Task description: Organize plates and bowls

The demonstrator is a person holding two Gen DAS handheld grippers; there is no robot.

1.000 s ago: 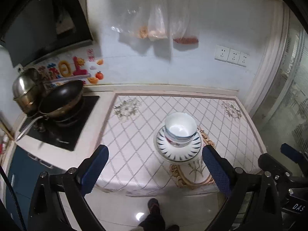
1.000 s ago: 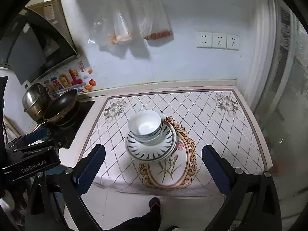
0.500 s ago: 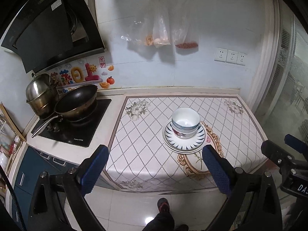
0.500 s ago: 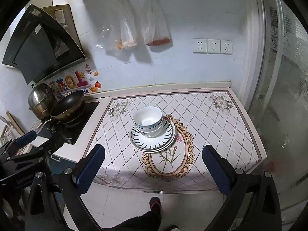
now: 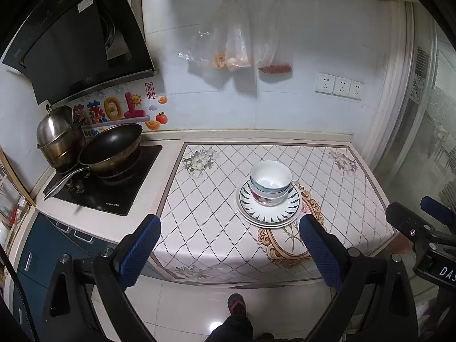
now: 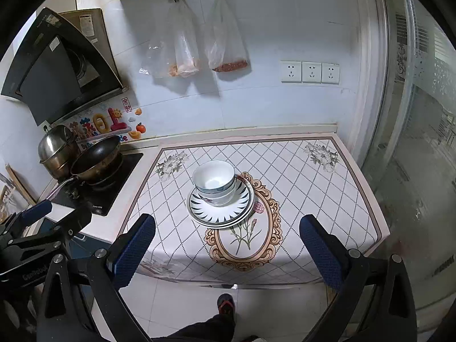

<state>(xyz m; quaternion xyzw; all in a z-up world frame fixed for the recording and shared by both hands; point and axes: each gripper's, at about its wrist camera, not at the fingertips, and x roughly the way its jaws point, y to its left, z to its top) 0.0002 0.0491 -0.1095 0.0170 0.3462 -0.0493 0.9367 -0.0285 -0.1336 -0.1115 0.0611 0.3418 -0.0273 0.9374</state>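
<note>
Two stacked white bowls (image 5: 270, 181) with blue and red patterns sit on a stack of striped plates (image 5: 269, 212) near the middle of the counter; the bowls (image 6: 214, 181) and plates (image 6: 221, 212) also show in the right wrist view. My left gripper (image 5: 229, 252) is open and empty, held back over the floor in front of the counter. My right gripper (image 6: 228, 249) is open and empty too, equally far back. Each gripper shows at the edge of the other's view.
The counter carries a patterned mat (image 5: 199, 228). A black wok (image 5: 109, 149) and steel pot (image 5: 58, 136) stand on the cooktop at left. Plastic bags (image 5: 242, 45) hang on the wall, sockets (image 5: 340, 87) to the right. A glass door (image 6: 421, 156) is at right.
Both grippers have pulled back and up from the counter, so the bowls and plates look smaller and farther. The stack has not moved. Both stay open.
</note>
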